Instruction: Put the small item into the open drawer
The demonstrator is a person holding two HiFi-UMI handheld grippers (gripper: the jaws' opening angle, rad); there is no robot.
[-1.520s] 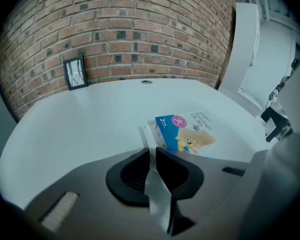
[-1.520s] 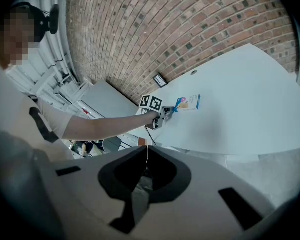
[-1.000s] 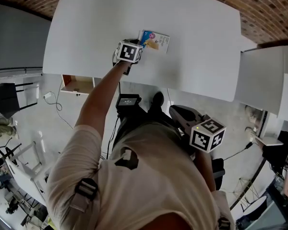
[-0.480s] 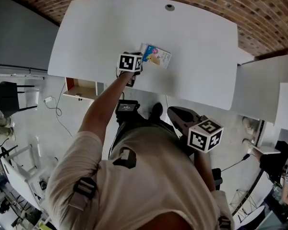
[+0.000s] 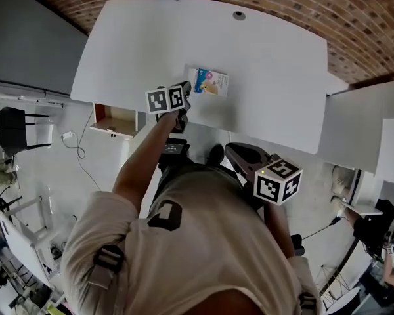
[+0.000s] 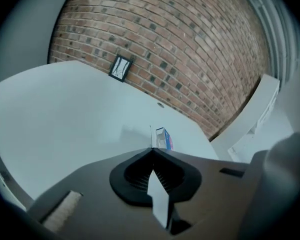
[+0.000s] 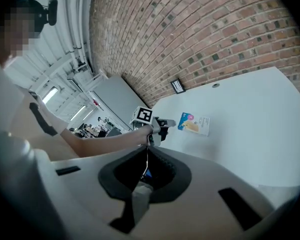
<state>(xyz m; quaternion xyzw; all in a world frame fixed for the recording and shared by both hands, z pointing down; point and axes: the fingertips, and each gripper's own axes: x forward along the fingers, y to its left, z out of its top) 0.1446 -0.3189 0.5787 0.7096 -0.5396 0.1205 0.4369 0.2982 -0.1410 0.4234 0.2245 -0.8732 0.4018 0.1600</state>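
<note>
a person seen from above leans over a white table [image 5: 138, 44], holding a gripper in each hand. the small box [image 5: 211, 83], colourful on its top face, lies flat on the table towards the near edge, right of the left gripper [image 6: 151, 150]. the left claw is clenched, its jaws pressed together with nothing between them. the box sits just beyond the tips, and the right gripper view shows a clear gap between them. the right gripper [image 7: 147, 149] hangs low by the person's body, well away from the table, with its claw also shut and empty.

the open drawer [image 5: 113, 130] juts out below the table's near left edge, with a brownish inside. it sits to the left of the left gripper.

the task looks to be at the pick-up step, and the box is not yet in a grip. the next move likely calls for parting the left claw and bringing it over one end of the box. it would then close firmly, lift, and carry the box left and down past the table edge into the drawer.

compared with a second ago, the left claw was then right against the box's left end and is now drawn back towards the near edge. its marker cube has rolled, showing two faces instead of one. the box lies in much the same place, and the right gripper has barely shifted.
</note>
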